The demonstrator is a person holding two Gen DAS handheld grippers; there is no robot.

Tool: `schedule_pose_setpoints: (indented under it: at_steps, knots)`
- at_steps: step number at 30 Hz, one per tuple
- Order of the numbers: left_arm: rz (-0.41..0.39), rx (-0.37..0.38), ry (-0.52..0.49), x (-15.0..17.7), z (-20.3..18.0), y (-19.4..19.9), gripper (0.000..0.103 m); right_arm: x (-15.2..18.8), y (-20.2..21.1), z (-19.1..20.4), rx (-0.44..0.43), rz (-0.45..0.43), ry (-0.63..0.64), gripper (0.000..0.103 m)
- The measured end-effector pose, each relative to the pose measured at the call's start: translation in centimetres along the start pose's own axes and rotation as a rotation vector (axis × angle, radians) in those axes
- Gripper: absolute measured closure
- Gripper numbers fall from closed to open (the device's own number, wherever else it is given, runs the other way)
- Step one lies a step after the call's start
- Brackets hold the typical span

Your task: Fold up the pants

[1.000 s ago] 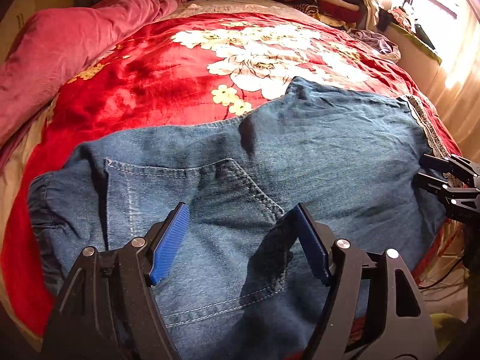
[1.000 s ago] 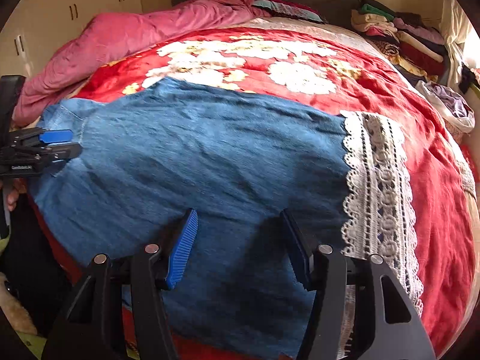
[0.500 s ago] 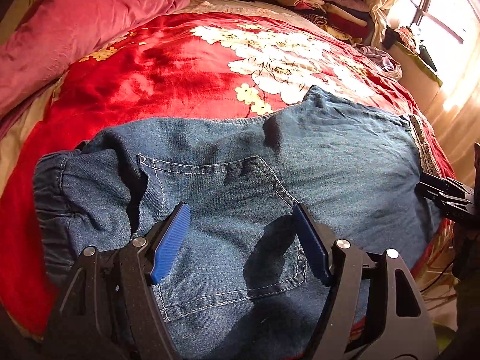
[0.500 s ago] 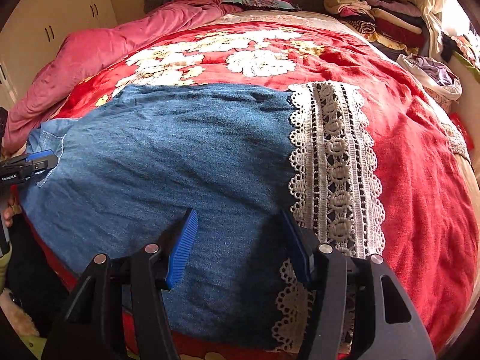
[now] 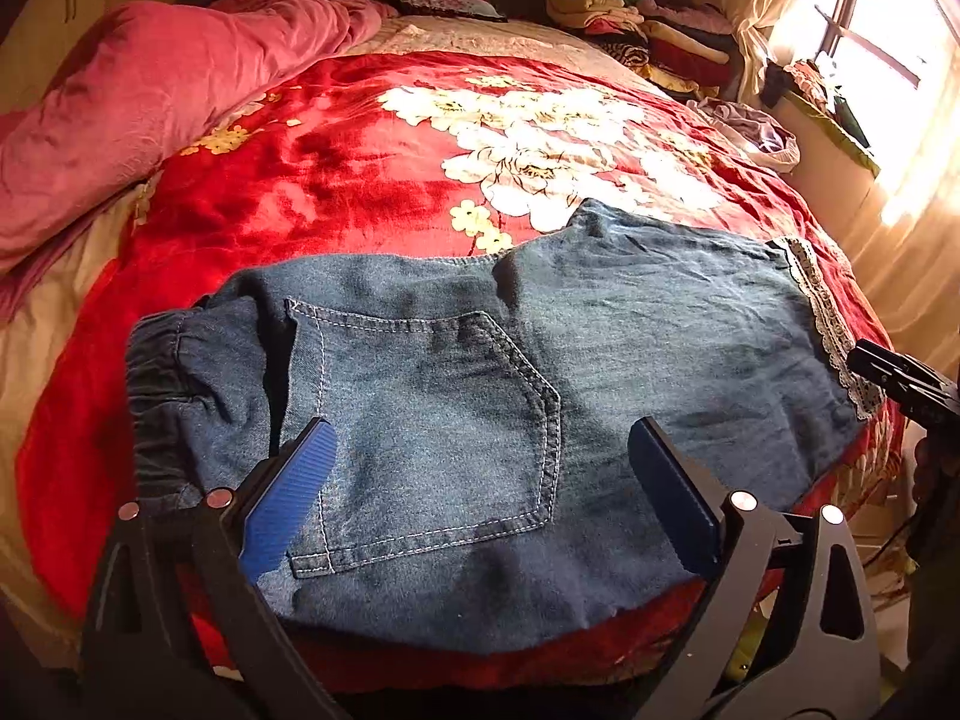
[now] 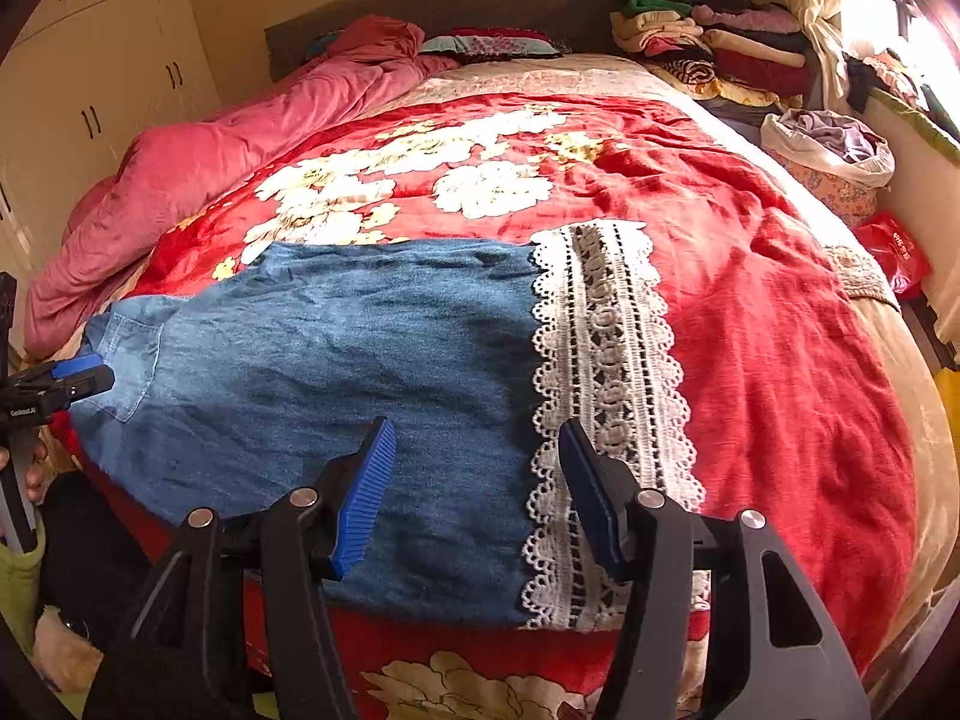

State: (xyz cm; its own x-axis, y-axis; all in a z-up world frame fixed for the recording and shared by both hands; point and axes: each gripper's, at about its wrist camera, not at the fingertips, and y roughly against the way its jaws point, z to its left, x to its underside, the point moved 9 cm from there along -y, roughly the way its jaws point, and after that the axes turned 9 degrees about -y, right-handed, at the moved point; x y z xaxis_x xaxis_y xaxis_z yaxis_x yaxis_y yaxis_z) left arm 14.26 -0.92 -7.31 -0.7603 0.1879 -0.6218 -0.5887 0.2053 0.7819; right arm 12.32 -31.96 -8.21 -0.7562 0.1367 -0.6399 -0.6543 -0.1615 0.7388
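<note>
Blue denim pants (image 5: 456, 396) lie flat across the near edge of the bed, back pocket (image 5: 432, 432) up and elastic waistband (image 5: 156, 396) at the left. Their white lace hem (image 6: 606, 396) lies at the right end. My left gripper (image 5: 480, 456) is open and empty, hovering over the pocket. My right gripper (image 6: 477, 450) is open and empty above the pants where denim (image 6: 336, 372) meets lace. Each gripper shows at the edge of the other's view, the right (image 5: 900, 378) and the left (image 6: 66, 381).
A red floral blanket (image 5: 360, 156) covers the bed. A pink quilt (image 5: 150, 96) is bunched along the left side. Stacked folded clothes (image 6: 714, 42) sit at the headboard's right. A bag of laundry (image 6: 834, 144) and a window sill stand to the right.
Both grippers have pulled back and risen away from the pants, staying open. The pants lie still; more of the bed and the lace hem now shows.
</note>
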Motion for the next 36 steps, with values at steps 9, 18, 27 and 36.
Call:
schedule_pose_setpoints:
  at_steps: [9, 18, 27, 36]
  knots:
    - [-0.038, 0.013, -0.050, -1.8, -2.4, 1.9, 0.010, -0.9, 2.8, -1.9, 0.030, -0.077, -0.041, 0.016]
    - [-0.051, 0.028, -0.152, -4.4, -6.2, 1.9, 0.010, -0.7, 4.2, -3.0, 0.035, -0.094, -0.059, 0.016]
    - [-0.030, 0.074, -0.279, -7.5, -11.5, -1.1, 0.010, 0.8, 4.0, -4.6, 0.025, -0.062, -0.101, 0.016]
    - [0.001, 0.127, -0.436, -10.5, -17.4, -5.5, 0.010, 2.7, 2.3, -6.1, 0.006, -0.013, -0.159, 0.016]
